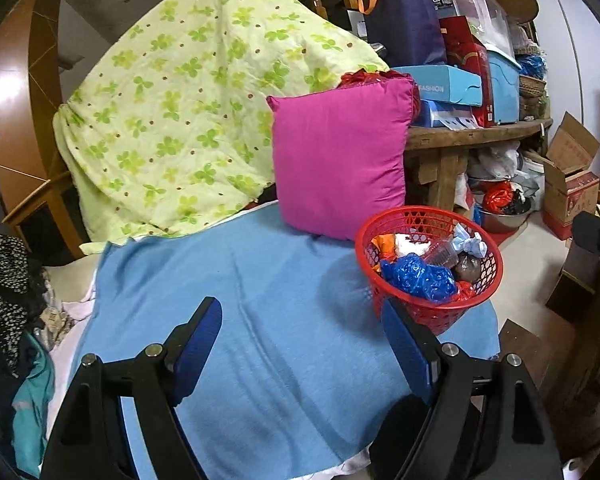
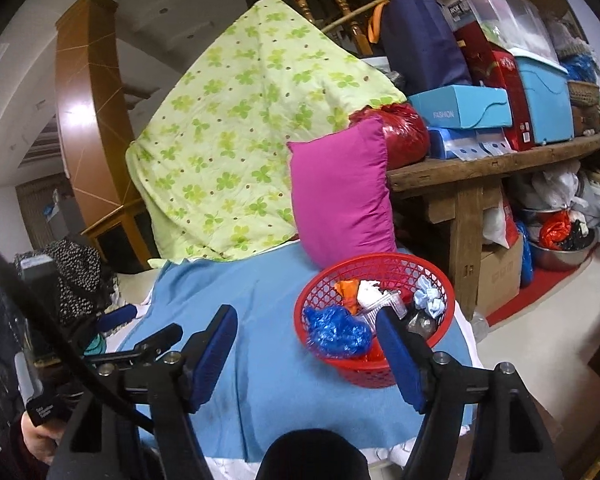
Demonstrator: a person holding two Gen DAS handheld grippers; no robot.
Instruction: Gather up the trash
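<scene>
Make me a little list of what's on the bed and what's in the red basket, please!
surface: blue blanket
basket: red basket, standing on the blanket's right side
in basket: blue plastic bag, orange scrap, white crumpled paper, clear plastic bottle, light blue wad
behind basket: pink pillow, upright
further back: green clover quilt
left gripper: open, empty
right gripper: open, empty
loose trash on blanket: none visible

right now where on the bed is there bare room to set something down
The blue blanket is bare from the red basket leftward to the clothes pile, and forward of the pink pillow. The wooden shelf is crowded.
</scene>
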